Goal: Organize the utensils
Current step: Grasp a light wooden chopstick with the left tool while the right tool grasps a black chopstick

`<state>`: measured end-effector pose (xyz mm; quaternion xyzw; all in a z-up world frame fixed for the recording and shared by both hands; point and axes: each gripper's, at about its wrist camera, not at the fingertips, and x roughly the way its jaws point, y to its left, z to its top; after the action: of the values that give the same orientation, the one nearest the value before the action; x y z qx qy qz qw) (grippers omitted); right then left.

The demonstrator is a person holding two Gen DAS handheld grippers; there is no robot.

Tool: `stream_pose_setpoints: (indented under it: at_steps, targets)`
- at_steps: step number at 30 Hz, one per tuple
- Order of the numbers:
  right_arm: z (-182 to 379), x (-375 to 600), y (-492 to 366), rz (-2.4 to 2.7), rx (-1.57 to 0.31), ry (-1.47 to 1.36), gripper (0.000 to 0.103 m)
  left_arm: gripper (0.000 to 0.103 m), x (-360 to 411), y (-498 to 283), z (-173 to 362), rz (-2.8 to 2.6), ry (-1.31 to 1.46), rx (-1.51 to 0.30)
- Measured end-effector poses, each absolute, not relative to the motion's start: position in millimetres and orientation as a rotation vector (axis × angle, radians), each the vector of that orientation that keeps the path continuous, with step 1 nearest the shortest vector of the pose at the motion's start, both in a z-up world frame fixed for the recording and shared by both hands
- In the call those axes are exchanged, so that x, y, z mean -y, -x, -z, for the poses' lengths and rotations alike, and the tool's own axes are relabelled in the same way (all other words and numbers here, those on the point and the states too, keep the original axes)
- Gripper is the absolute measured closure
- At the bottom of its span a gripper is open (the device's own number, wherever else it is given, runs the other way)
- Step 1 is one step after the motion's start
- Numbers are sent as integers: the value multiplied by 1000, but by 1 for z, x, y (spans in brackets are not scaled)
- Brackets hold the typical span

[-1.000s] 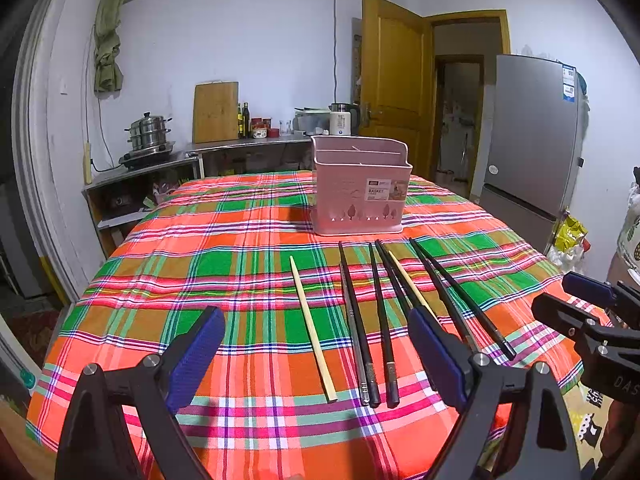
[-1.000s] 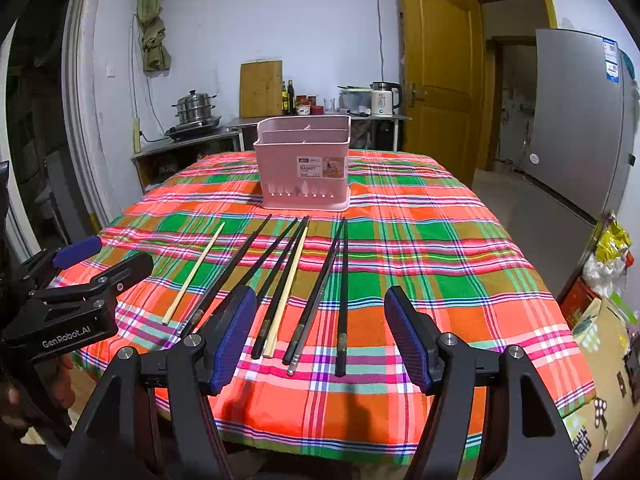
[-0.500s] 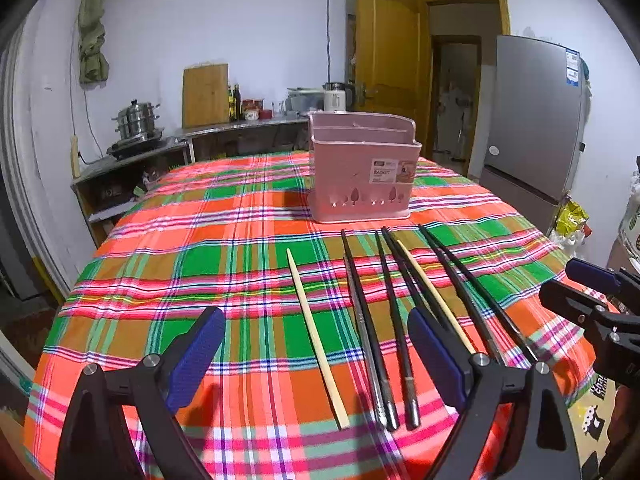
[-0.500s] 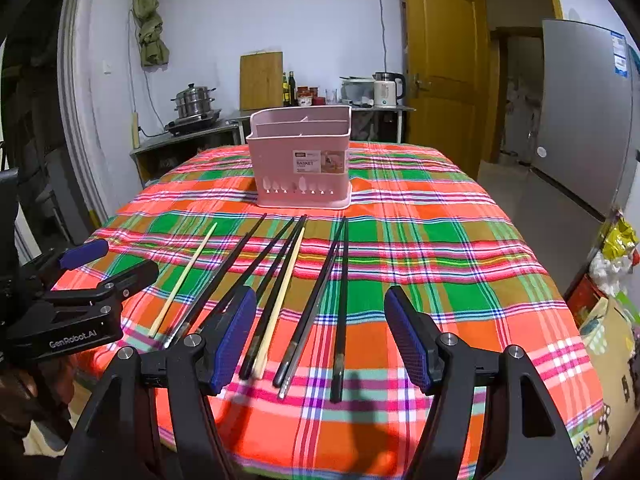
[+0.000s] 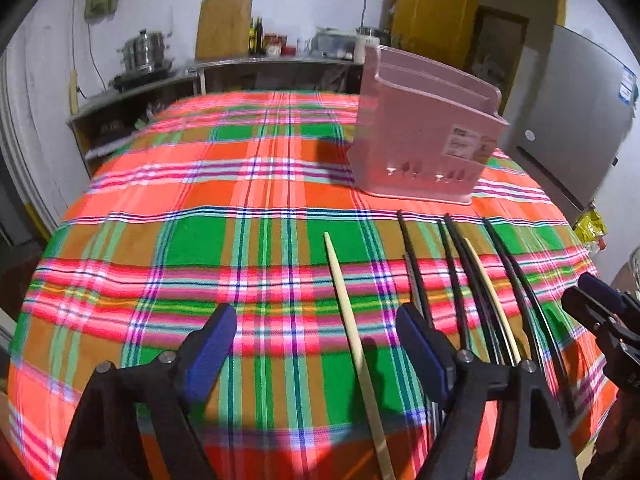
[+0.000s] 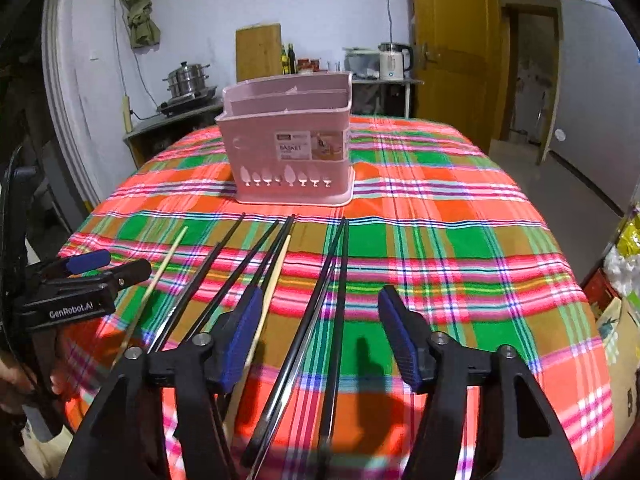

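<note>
both tools have come in low over the near edge of the bench (image 6: 460, 216) since a second ago, so the chopsticks that lay ahead of them now run right up between the fingers. the left tool (image 5: 316, 344) has its jaws apart and they have just been closing a little; the lone pale chopstick (image 5: 348, 316), lying apart to the left of the others on the plaid cloth, passes between the blue pads without either pad touching it. the right tool (image 6: 318, 336) is likewise open and has just narrowed somewhat, straddling the rightmost pair of black chopsticks (image 6: 332, 280), which lie side by side and are not yet pinched. the second pale chopstick (image 6: 276, 276) sits just outside its left finger, among the other dark sticks. the pink utensil basket (image 6: 288, 140) stands upright farther back on the bench, well apart from the sticks, and no chopsticks show above its rim. this reads as the start of the first pick-ups: each tool is lined up on its target, and the grasp has yet to be completed before anything goes to the basket.
</note>
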<state>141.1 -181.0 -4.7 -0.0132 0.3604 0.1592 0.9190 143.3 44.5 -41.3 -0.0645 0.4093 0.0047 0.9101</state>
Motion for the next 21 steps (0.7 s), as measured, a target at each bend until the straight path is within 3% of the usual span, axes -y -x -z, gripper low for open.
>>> stream_pose_setpoints:
  at_steps: [4,9,21]
  targets:
    - [14,184,-166,-332,-793,7,60,22,-48,-162,48,10,142,-891]
    - [22,185,-189,-346,-837,-21,77,34,-49,-177,57,23,151,-938]
    - [31,176,-229,-374,-900,-32,83,45,-49,-192,57,37,129,-939]
